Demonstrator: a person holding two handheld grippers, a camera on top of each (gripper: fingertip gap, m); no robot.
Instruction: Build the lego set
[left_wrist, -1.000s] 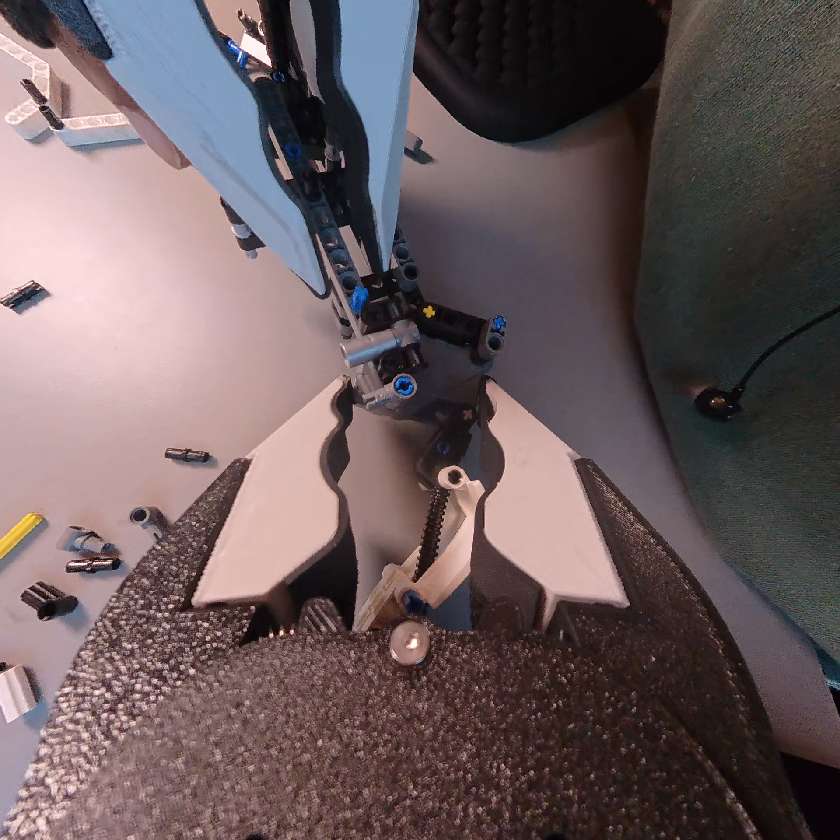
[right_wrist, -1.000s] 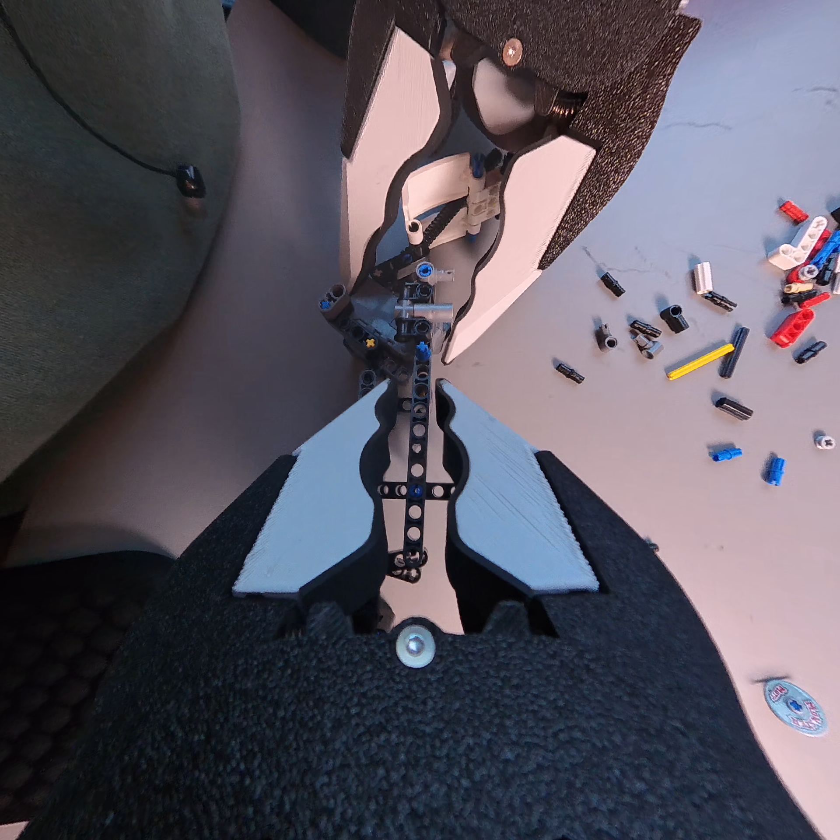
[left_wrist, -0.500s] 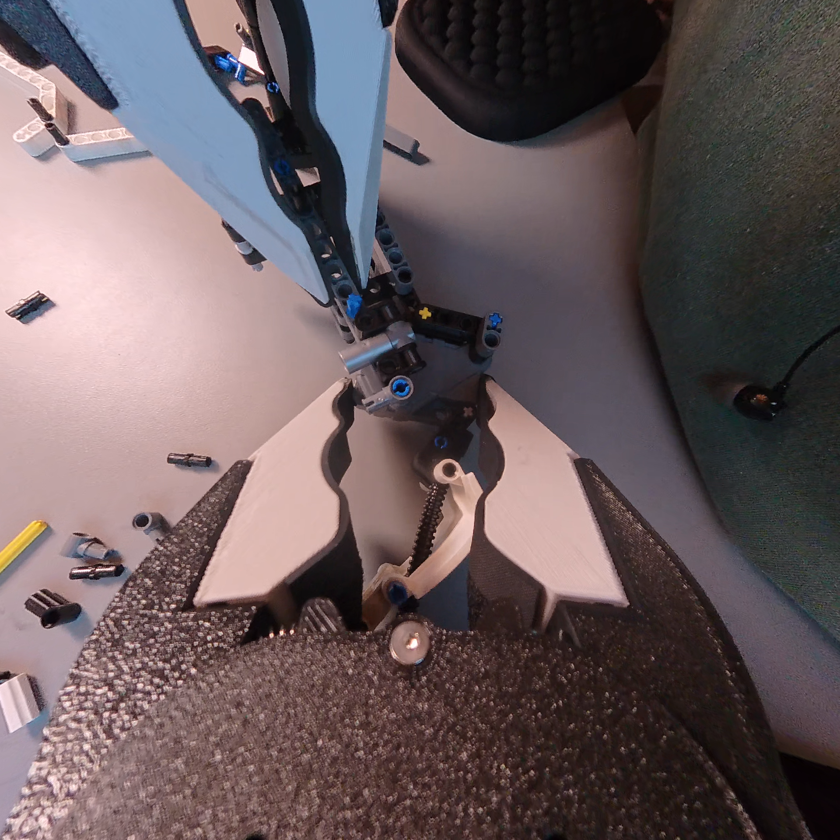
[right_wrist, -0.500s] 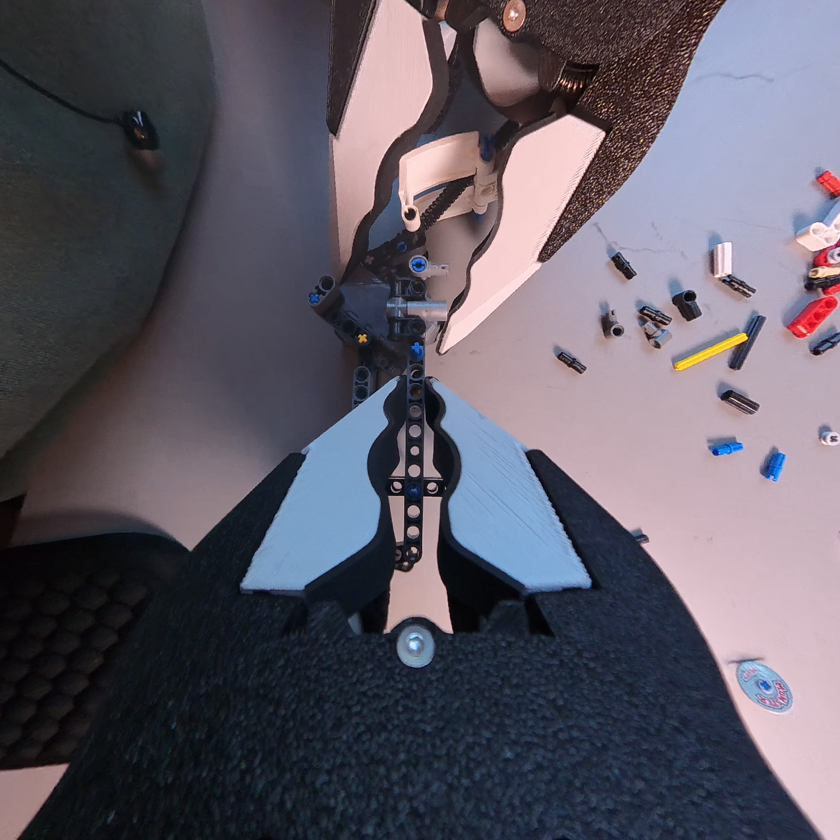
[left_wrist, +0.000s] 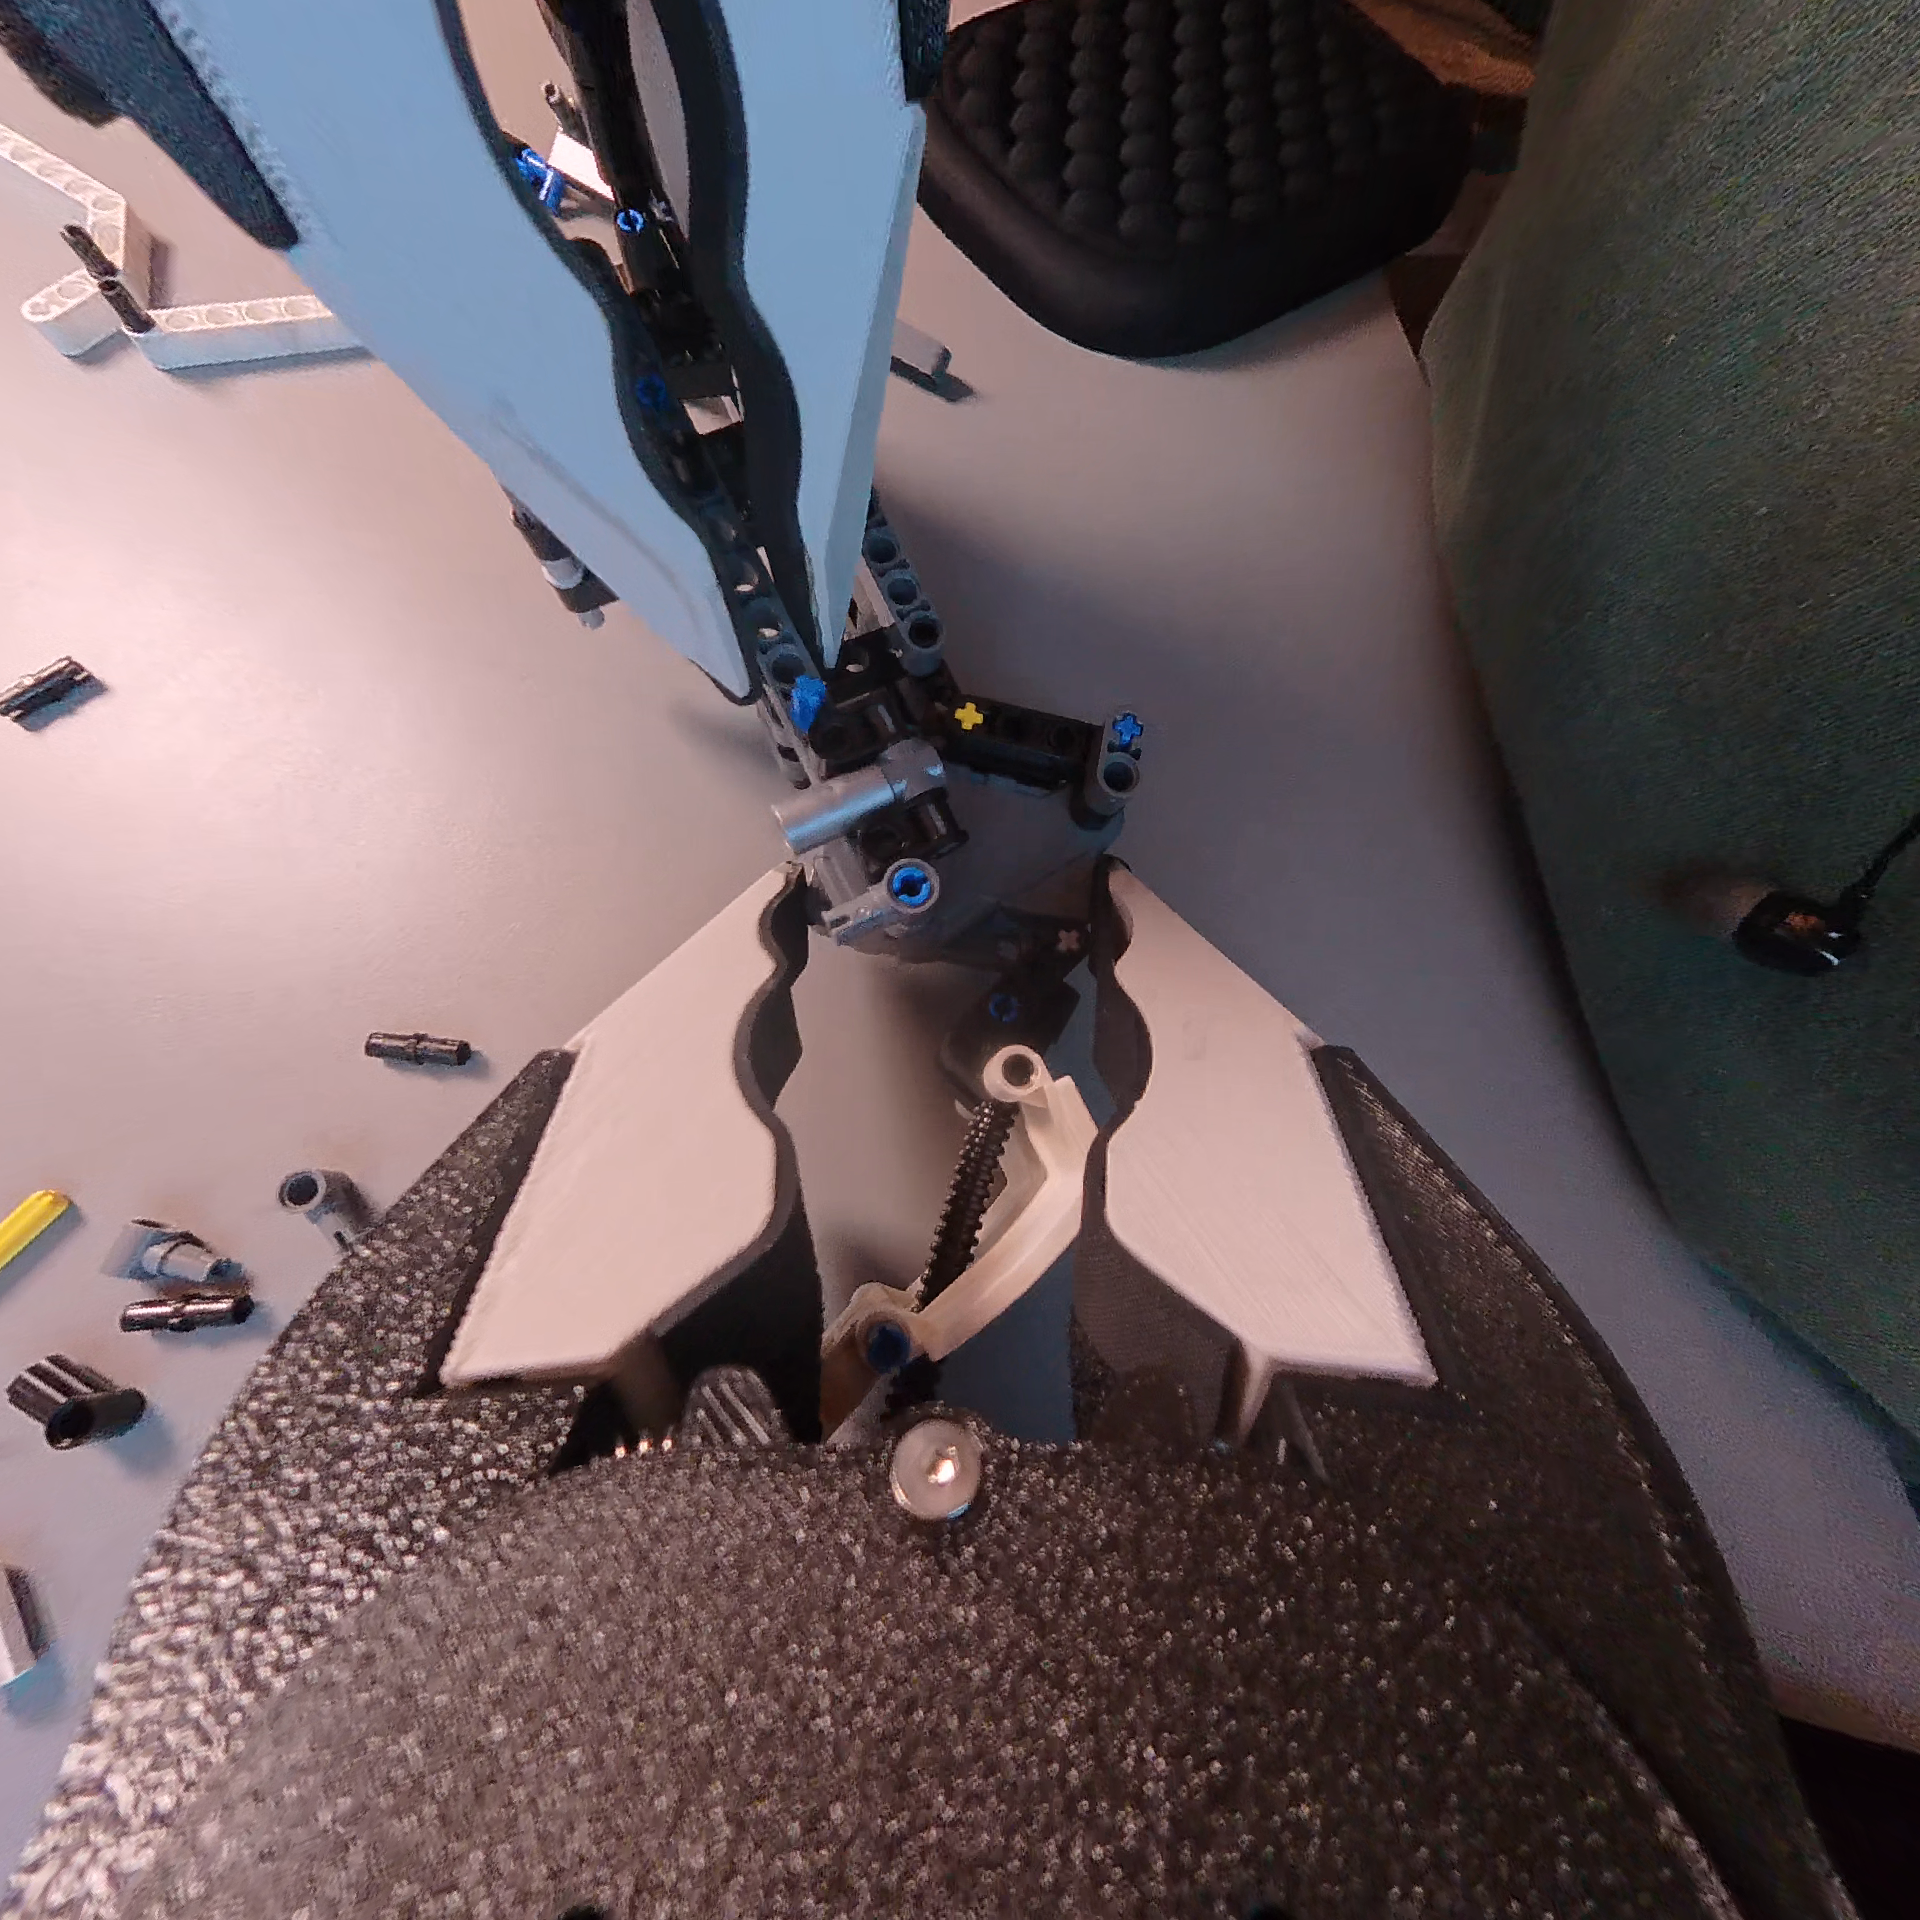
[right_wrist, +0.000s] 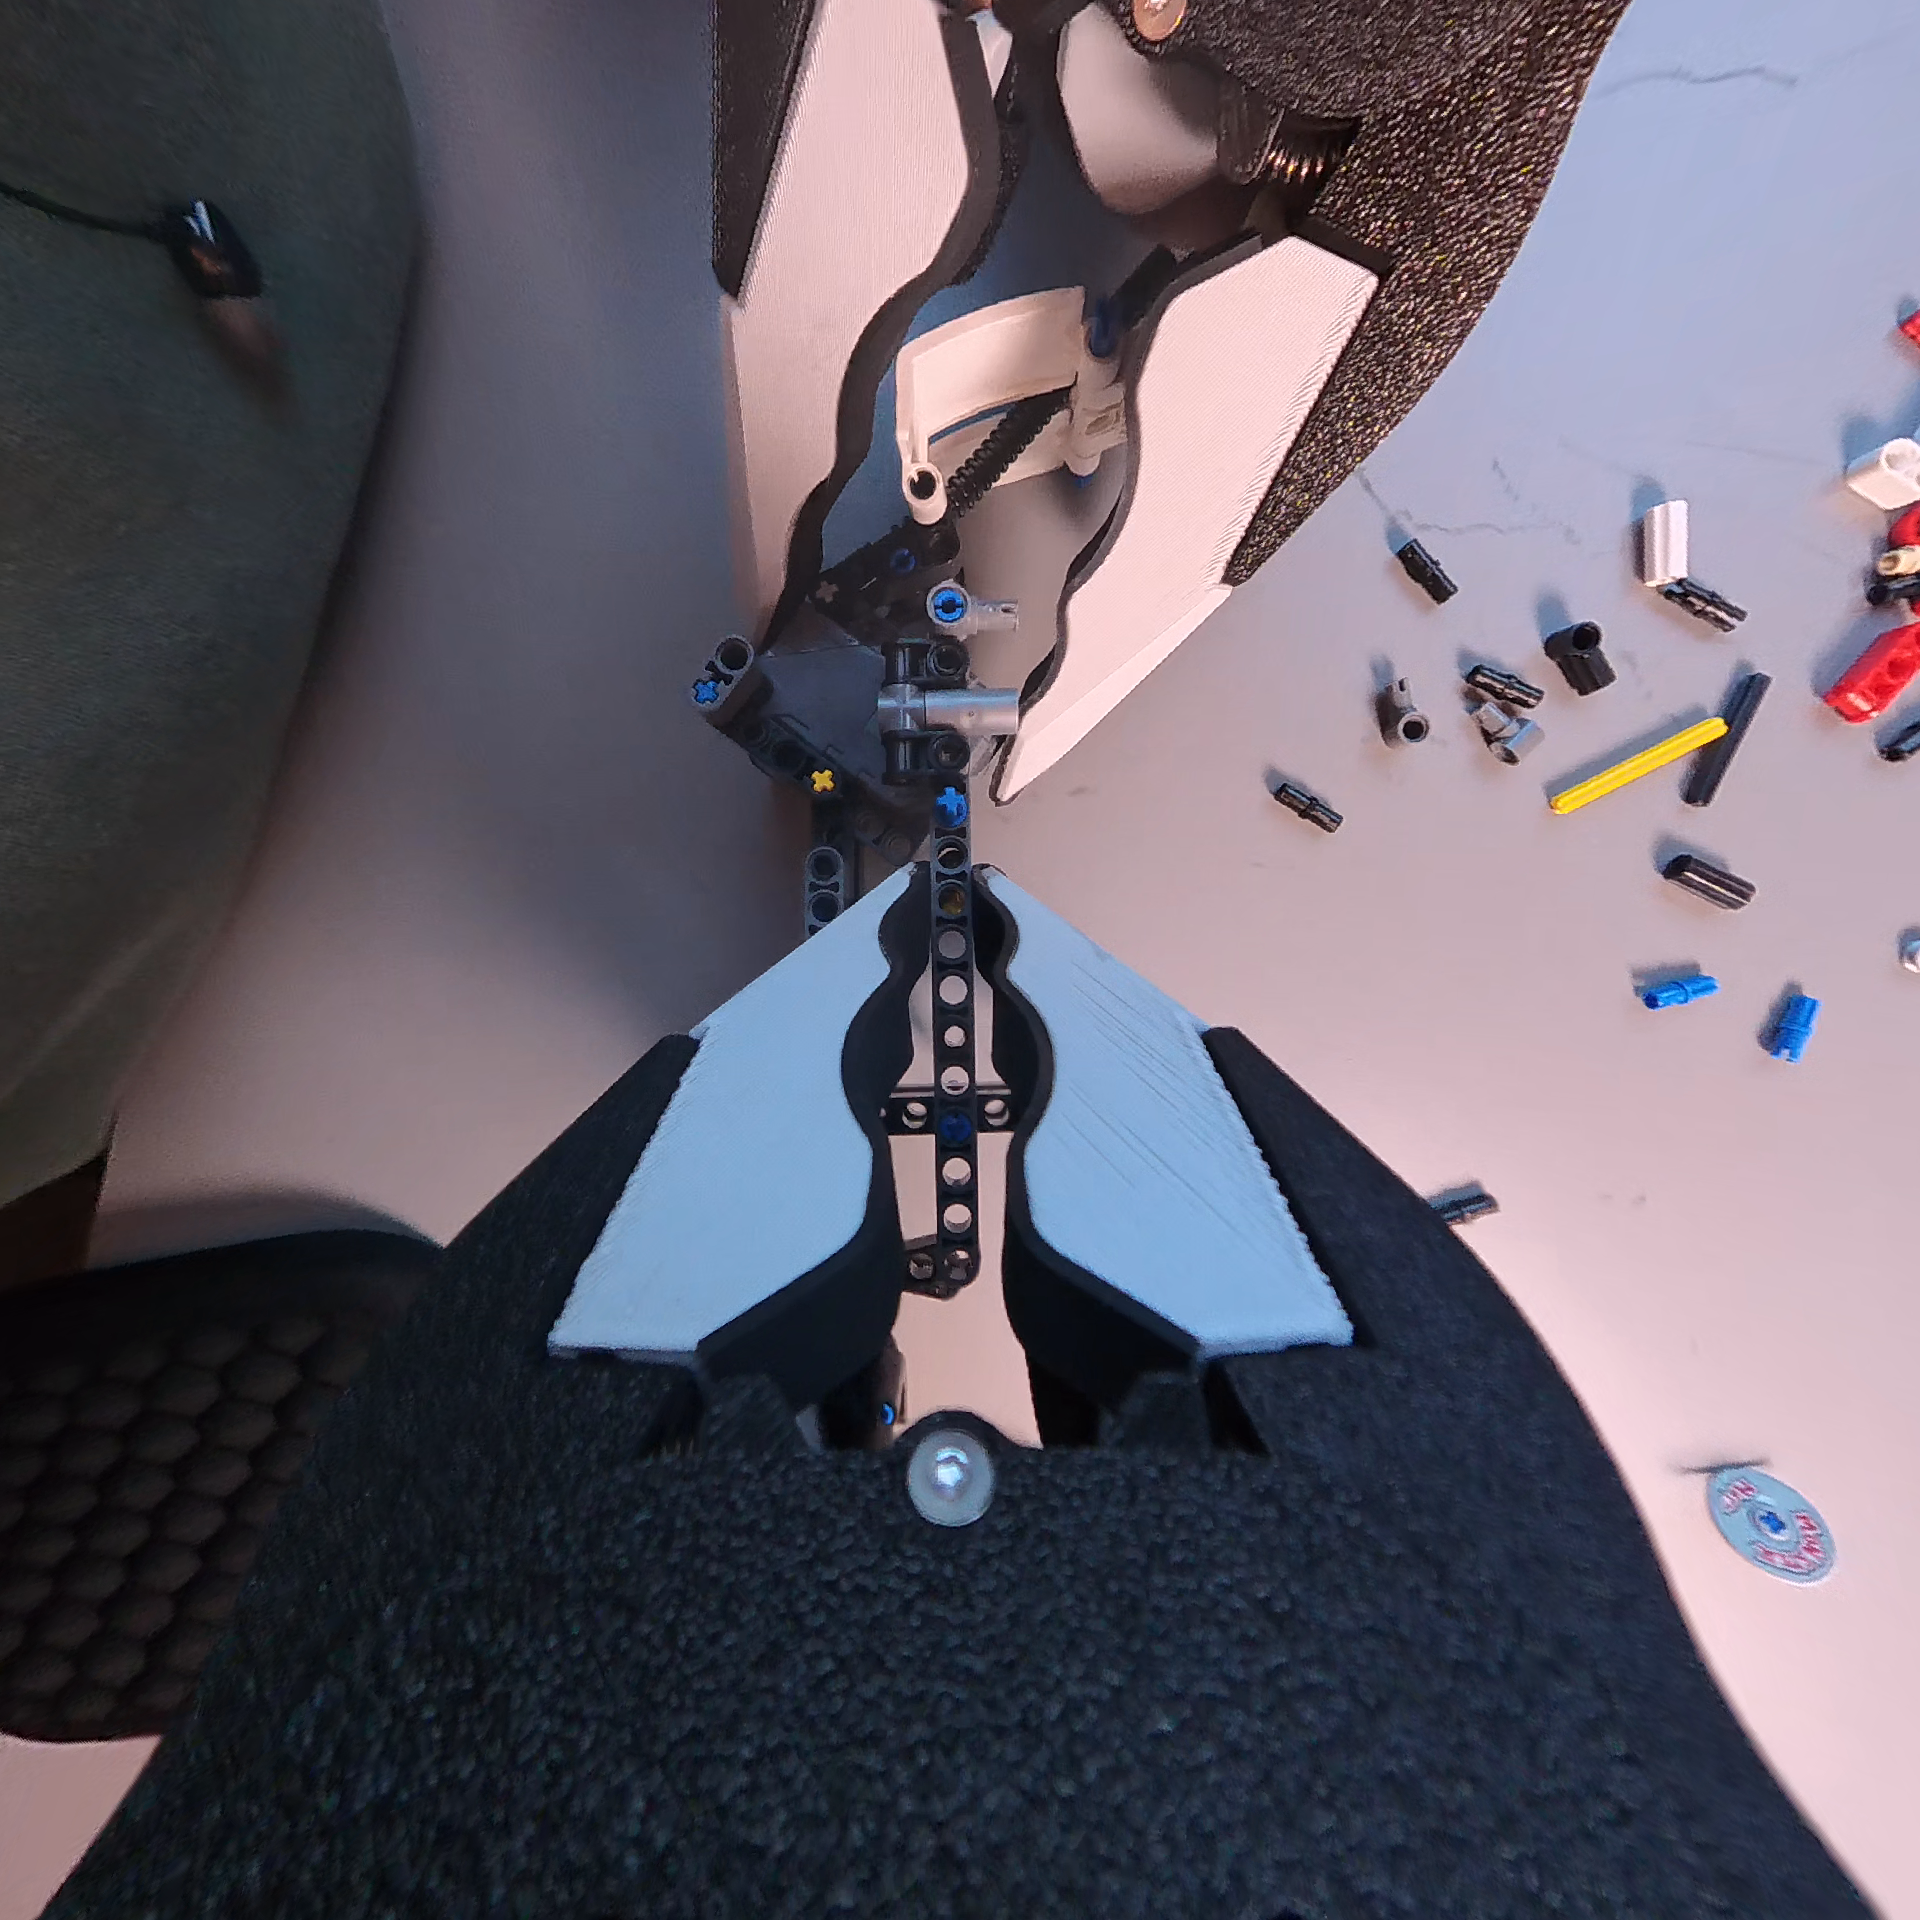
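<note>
A black and grey lego assembly (left_wrist: 904, 821) with blue pins hangs above the grey table, held between both grippers. My left gripper (left_wrist: 945, 894) is shut on its wide dark end. A white curved panel (left_wrist: 1029, 1195) and a black ribbed hose lie between the fingers. My right gripper (right_wrist: 951, 873) is shut on the assembly's long black holed beam (right_wrist: 952, 997). It comes in from the top of the left wrist view (left_wrist: 790, 665). The left gripper (right_wrist: 888, 712) shows at the top of the right wrist view, around the dark grey hub (right_wrist: 810, 707).
Loose pieces lie on the table: a yellow axle (right_wrist: 1636, 779), red parts (right_wrist: 1870, 675), blue pins (right_wrist: 1673, 987), several black pins (left_wrist: 416, 1049), and a white angled beam (left_wrist: 208, 322). There is also green fabric (left_wrist: 1714, 520) with a black clip, a black mesh seat (left_wrist: 1174, 156) and a round disc (right_wrist: 1771, 1538). There is about 5 cm between the tips of the two grippers.
The two grippers have drawn slightly closer together, so my right gripper's tips sit nearer the hub. Both keep their hold on the assembly.
</note>
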